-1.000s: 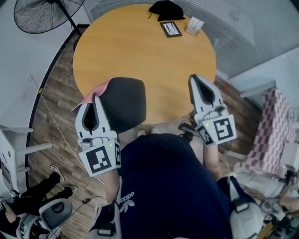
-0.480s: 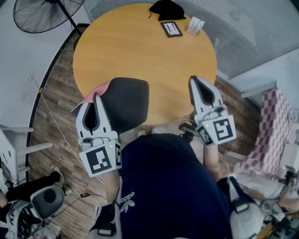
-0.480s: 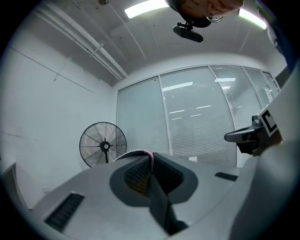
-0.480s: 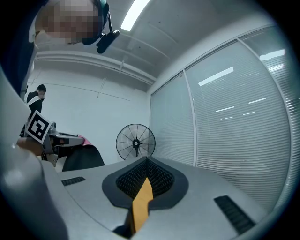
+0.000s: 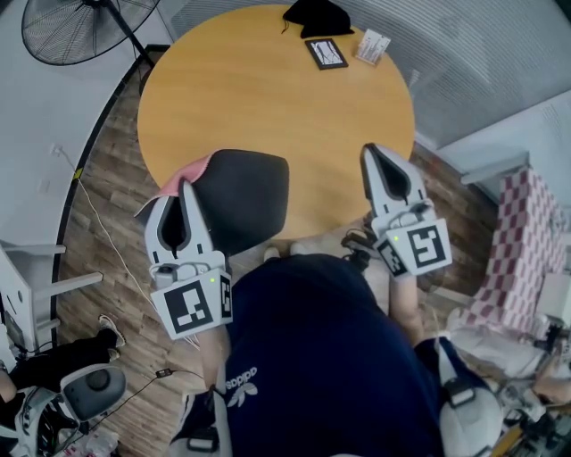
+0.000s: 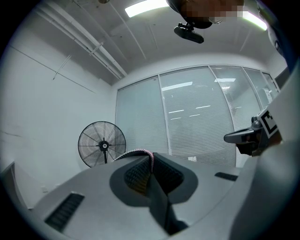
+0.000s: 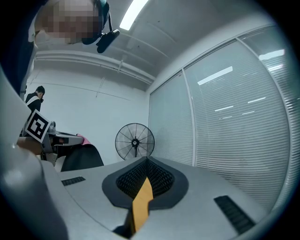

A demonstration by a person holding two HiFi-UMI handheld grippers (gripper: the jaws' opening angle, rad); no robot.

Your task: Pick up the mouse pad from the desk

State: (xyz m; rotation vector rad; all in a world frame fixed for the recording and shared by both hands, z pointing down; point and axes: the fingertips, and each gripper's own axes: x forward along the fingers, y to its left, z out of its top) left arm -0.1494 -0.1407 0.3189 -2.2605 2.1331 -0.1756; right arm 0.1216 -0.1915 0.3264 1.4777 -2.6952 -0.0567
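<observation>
The mouse pad [image 5: 241, 196] is dark on top with a pink underside showing at its left edge. It hangs lifted over the near rim of the round wooden desk [image 5: 268, 89]. My left gripper [image 5: 186, 185] is shut on the pad's left edge. In the left gripper view the pink edge of the pad [image 6: 140, 153] sits pinched at the jaw tips of that gripper [image 6: 149, 157]. My right gripper [image 5: 371, 150] hovers at the desk's near right rim, shut with nothing in it. The right gripper view shows its jaws [image 7: 146, 161] meeting at the tip.
At the desk's far edge lie a black cloth item [image 5: 317, 18], a dark framed card [image 5: 326, 54] and a small white box [image 5: 372, 46]. A standing fan [image 5: 80, 27] is at the far left. A pink checked cloth [image 5: 517, 250] hangs at the right.
The pad's free right edge has drifted slightly to the right. Both grippers have kept still. At the lower left a person and a rolling chair base have shifted.
</observation>
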